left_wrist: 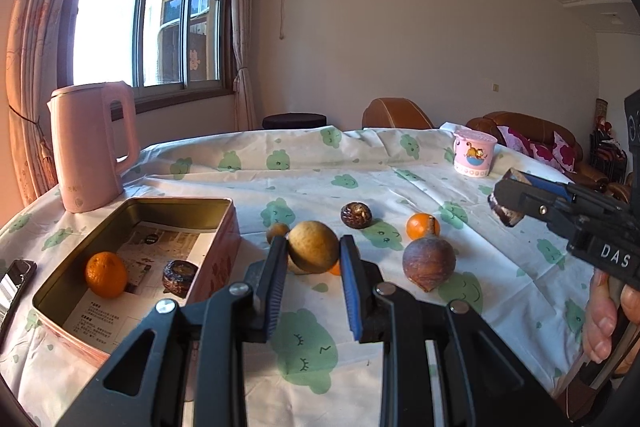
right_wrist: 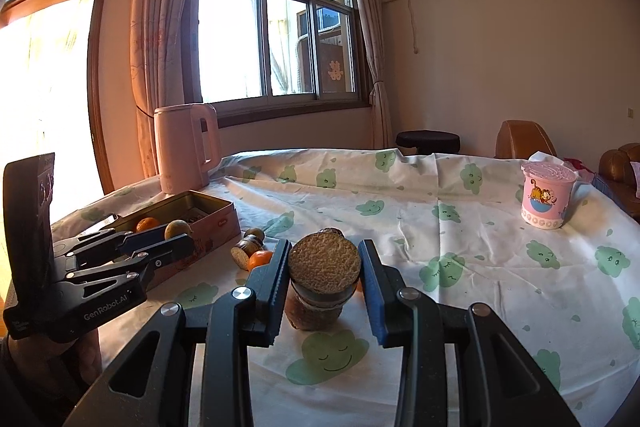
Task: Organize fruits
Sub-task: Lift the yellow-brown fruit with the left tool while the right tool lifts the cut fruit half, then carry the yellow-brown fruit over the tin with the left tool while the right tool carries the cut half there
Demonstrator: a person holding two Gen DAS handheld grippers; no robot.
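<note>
My left gripper (left_wrist: 314, 259) is shut on a tan round fruit (left_wrist: 313, 246) and holds it above the cloth, right of the open metal tin (left_wrist: 224, 227). The tin holds an orange (left_wrist: 106, 274) and a dark cut fruit (left_wrist: 179, 277). My right gripper (right_wrist: 325, 269) is shut on a dark cut fruit with a tan face (right_wrist: 324, 263); it also shows in the left wrist view (left_wrist: 505, 203). On the cloth lie a brown fruit (left_wrist: 429, 261), an orange (left_wrist: 422, 226), a dark round fruit (left_wrist: 356, 215) and a small tan fruit (left_wrist: 277, 231).
A pink kettle (left_wrist: 91, 147) stands behind the tin. A pink lidded cup (left_wrist: 474, 153) stands at the far right of the table. A phone (left_wrist: 14, 285) lies left of the tin. Brown sofas stand beyond the table.
</note>
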